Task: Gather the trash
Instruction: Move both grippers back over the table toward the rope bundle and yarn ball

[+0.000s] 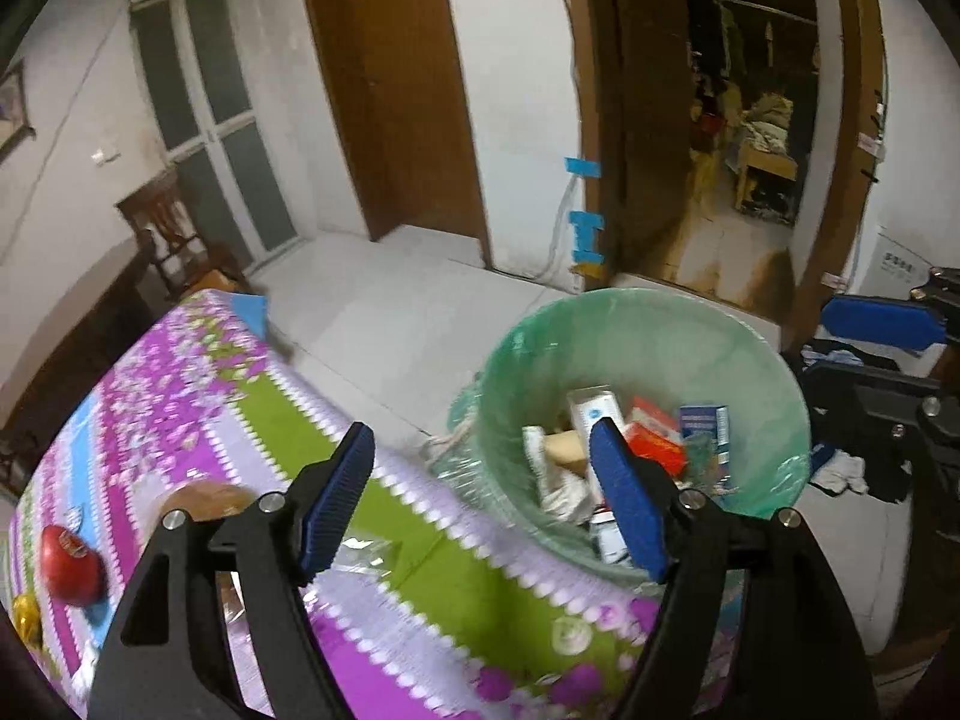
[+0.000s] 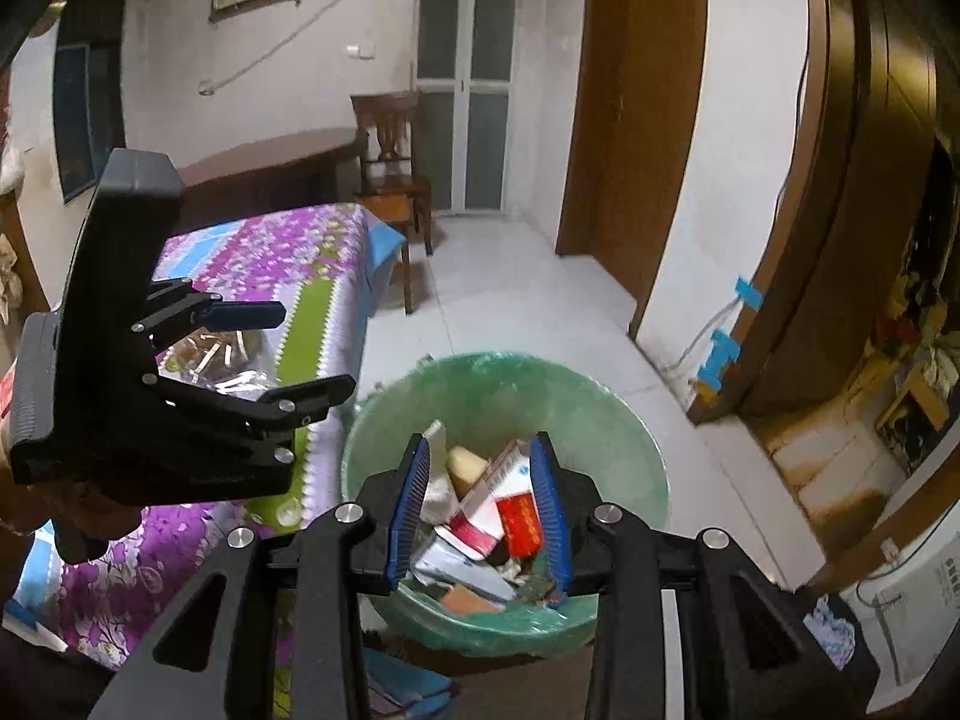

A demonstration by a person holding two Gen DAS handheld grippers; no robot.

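Left wrist view: left gripper (image 1: 480, 492) over the edge of the table (image 1: 180, 384), jaws wide apart, nothing between the blue pads. Beyond and to the right, on the white floor tiles (image 1: 384, 324), the green-lined trash bin (image 1: 654, 324), just beside the table's near edge. Inside it, a jumble of trash (image 1: 636, 438): small cartons, a red box, crumpled white paper (labels too blurred to read). One blue pad (image 1: 630, 504) covering part of the bin's contents. On the flowered tablecloth at lower left, a red apple (image 1: 71, 564) and a gold ball (image 1: 27, 615), the ball cut off by the frame edge. A round brownish item (image 1: 207, 498) half hidden behind the left finger, not identifiable. At the far right, the right gripper (image 1: 876, 336), only partly in frame. Dark clothes (image 1: 852, 468) heaped on the floor beneath it. Open doorway (image 1: 744, 138) behind, interior dim and cluttered.

Right wrist view: right gripper straight above the trash bin (image 2: 600, 396), jaws narrowly parted, empty, cartons visible through the gap. Left gripper (image 2: 282, 354) at left, over the table (image 2: 264, 252), fingers spread, blocking much of the tabletop. Under it, a crinkly clear packet (image 2: 222, 360) of something brown, partly hidden. Wooden chair (image 2: 390, 168) by the table's far corner. Blue tape (image 2: 729, 348) on the wall by the doorframe. Bottom edge dark, hard to make out.
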